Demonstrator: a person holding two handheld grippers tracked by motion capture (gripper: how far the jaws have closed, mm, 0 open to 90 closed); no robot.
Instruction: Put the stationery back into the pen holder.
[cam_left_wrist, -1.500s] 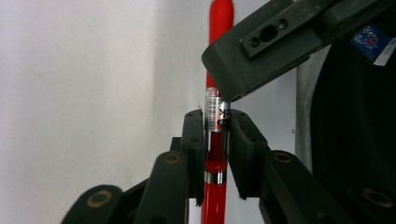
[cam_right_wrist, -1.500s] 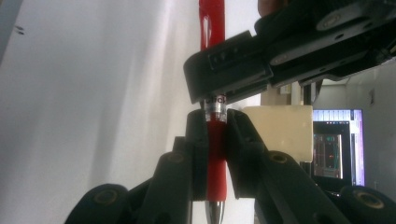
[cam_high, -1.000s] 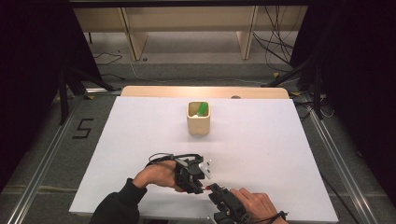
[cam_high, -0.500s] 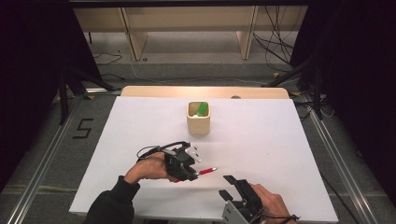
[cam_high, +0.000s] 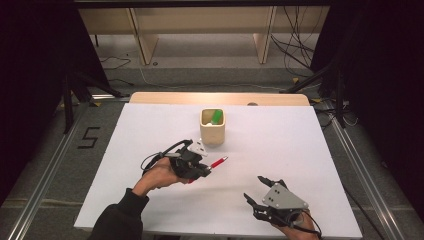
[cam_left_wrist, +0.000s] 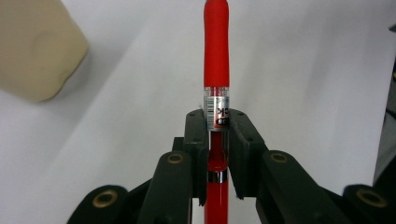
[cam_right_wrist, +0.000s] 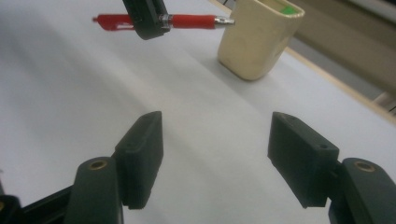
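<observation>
In the high view, the left tool (cam_high: 206, 168) is clamped on a red pen (cam_high: 216, 163), held above the white surface (cam_high: 300, 150) just in front of a beige cup (cam_high: 212, 131); the pen's tip points toward the right. A green thing (cam_high: 216, 117) stands inside the cup. The right tool (cam_high: 259, 189) sits near the surface's front edge, well apart from the pen, its jaws having just been opening, with nothing between them.

In the left gripper view, the pads pinch the pen (cam_left_wrist: 216, 70) at its clear, labelled middle, and the cup (cam_left_wrist: 37, 46) lies at the upper left.

In the right gripper view, the right tool (cam_right_wrist: 215, 154) stands wide over bare surface, with pen (cam_right_wrist: 191, 21) and cup (cam_right_wrist: 257, 39) beyond it.
</observation>
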